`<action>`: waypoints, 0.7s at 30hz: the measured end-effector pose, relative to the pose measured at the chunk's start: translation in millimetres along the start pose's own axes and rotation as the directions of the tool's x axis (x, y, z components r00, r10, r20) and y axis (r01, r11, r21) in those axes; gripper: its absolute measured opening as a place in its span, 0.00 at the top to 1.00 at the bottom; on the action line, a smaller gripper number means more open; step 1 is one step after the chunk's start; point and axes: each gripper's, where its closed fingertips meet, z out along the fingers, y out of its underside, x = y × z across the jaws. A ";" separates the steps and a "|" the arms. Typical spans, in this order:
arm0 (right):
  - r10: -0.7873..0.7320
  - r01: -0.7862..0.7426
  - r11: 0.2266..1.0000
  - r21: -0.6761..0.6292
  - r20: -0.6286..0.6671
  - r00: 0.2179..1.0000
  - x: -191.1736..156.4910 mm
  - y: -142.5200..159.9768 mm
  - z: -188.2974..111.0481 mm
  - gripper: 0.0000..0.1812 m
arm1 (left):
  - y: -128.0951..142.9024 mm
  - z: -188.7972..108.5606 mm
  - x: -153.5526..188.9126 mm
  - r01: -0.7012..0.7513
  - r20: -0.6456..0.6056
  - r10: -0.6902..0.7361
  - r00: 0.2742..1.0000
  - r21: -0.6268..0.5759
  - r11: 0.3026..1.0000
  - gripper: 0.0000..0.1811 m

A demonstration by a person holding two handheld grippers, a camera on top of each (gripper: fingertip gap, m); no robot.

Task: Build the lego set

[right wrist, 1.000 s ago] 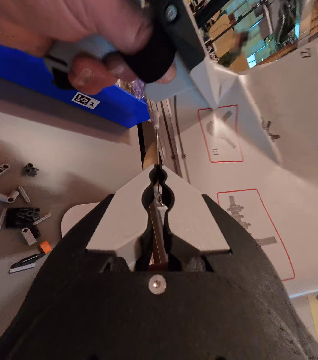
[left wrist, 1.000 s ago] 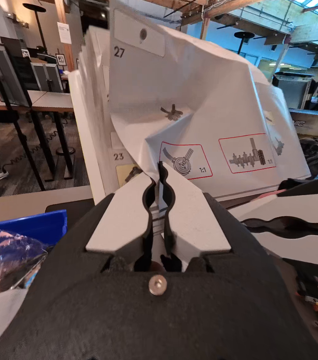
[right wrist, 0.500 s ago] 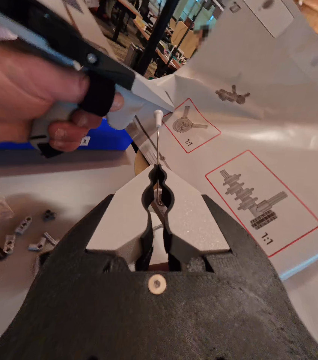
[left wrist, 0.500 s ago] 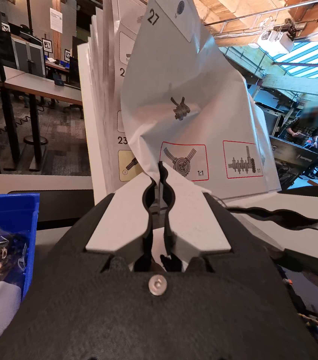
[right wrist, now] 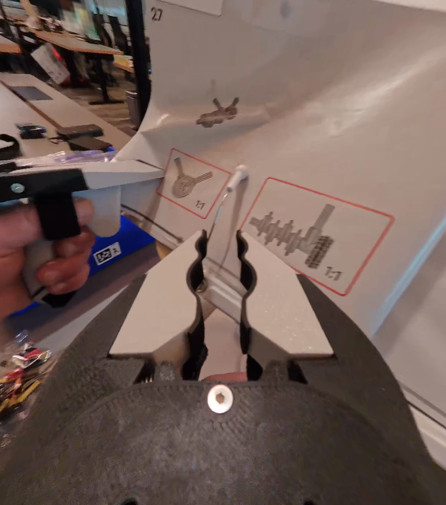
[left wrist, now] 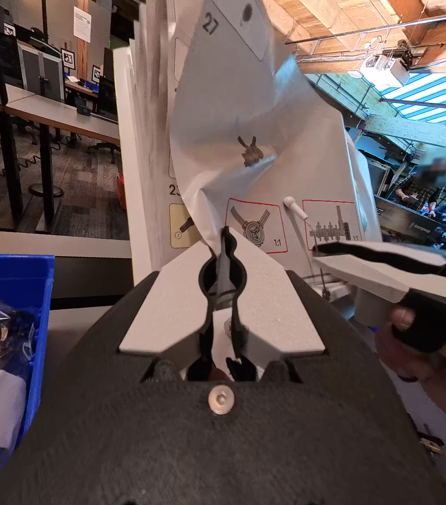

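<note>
A white instruction booklet (left wrist: 145, 164) stands open and upright on the table. My left gripper (left wrist: 226, 232) is shut on the lower edge of one creased page (left wrist: 243, 109) and holds it up. The page shows again in the right wrist view (right wrist: 325, 109), with the left gripper (right wrist: 159, 172) at its left edge. My right gripper (right wrist: 221, 235) is open in front of the page's lower part. A thin wire with a white tip (right wrist: 236, 177) rises by its left finger. The right gripper (left wrist: 317, 251) and the wire (left wrist: 294, 206) also show in the left wrist view.
A blue bin (left wrist: 11, 276) holding plastic bags stands left of the booklet. It also shows in the right wrist view (right wrist: 131, 235). A clear bag of coloured Lego parts (right wrist: 3, 382) lies at the lower left. A hand (right wrist: 11, 259) grips the left gripper's handle. People stand far right (left wrist: 413, 188).
My right gripper has opened; it was shut on the wire before. My left gripper has kept hold of the page and raised it more upright.
</note>
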 end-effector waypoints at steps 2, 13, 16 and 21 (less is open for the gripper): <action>0.008 -0.008 0.999 0.040 -0.006 1.000 6.4 -11.6 -8.7 0.88 | -1.2 -3.4 -3.6 -0.005 0.026 0.005 1.000 0.005 1.000 0.97; -0.335 0.334 0.942 -0.013 -0.011 0.942 13.6 -33.7 -4.1 0.96 | -51.3 -40.4 6.0 -0.283 0.174 0.265 0.948 0.089 0.955 0.85; -0.326 0.328 0.943 -0.053 0.044 0.944 15.4 -32.2 10.1 1.00 | -53.3 -26.4 20.9 -0.397 0.156 0.387 0.909 0.036 0.917 0.87; -0.376 0.389 0.909 -0.151 0.104 0.921 11.0 -14.7 23.8 1.00 | -43.7 8.8 25.7 -0.471 0.123 0.475 0.871 -0.058 0.880 0.90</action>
